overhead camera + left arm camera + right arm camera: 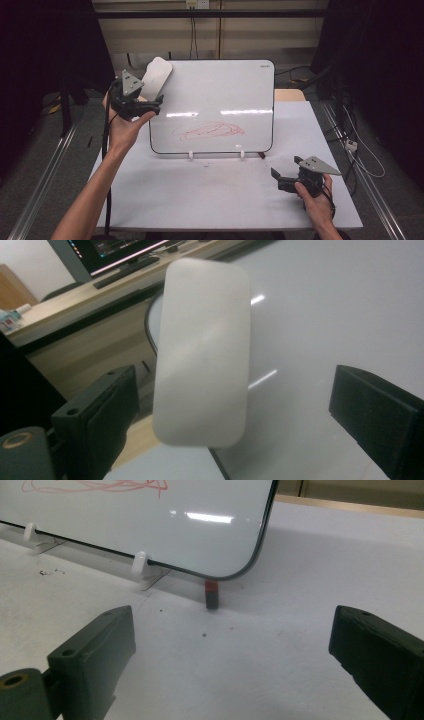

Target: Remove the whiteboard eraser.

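Left gripper (136, 105) is up at the top-left corner of the one whiteboard (215, 90), its fingers spread wide with a white eraser (202, 355) sitting between them. You can't tell if they touch it. The red scribble (210, 131) shows from the high view. The right gripper (230, 660) is low over the counter (200, 195), fingers wide and empty, and its view catches one small red-and-black marker (211, 594) under the board's bottom corner.

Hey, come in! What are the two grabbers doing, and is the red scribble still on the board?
Left gripper open, beside white eraser at whiteboard corner. Right gripper open, empty, low on table. Red scribble unwiped.
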Available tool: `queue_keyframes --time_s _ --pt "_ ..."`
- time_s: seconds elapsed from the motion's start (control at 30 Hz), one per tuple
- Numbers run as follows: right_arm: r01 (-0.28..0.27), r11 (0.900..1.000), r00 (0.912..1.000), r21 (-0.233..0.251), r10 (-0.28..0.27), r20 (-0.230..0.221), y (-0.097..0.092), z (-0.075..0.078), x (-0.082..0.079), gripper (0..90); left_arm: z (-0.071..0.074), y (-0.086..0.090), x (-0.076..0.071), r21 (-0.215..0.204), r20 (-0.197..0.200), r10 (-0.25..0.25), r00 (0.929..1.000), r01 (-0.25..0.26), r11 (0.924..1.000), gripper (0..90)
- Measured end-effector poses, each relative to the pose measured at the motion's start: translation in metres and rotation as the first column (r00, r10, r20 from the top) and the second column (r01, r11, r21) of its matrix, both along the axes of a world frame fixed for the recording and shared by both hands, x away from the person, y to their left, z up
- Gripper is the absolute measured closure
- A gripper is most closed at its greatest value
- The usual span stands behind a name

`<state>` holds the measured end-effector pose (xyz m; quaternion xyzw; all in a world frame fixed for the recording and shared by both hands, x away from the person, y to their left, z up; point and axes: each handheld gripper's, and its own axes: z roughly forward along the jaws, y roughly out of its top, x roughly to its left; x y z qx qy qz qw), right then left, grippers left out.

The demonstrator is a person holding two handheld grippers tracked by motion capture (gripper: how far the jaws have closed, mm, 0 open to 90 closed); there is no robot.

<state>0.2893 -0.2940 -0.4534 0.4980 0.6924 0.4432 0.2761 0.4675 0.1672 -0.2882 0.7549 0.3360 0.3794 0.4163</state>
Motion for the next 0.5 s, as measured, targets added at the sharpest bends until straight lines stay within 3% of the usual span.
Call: queue_keyframes --time_s 0.17,0.5 --pt "0.000 1.0000 1.0000 -0.002 0.000 0.004 0.000 0.000 0.000 4.6 0.004 -0.007 0.014 0.018 0.021 0.022 0.9995 -0.022 0.9996 7.7" --pt "0.000 1.0000 1.0000 -0.003 0.000 0.003 0.001 0.001 -0.001 4.6 -0.003 -0.008 0.036 0.019 -0.022 0.049 0.9985 -0.049 0.9986 17.5"
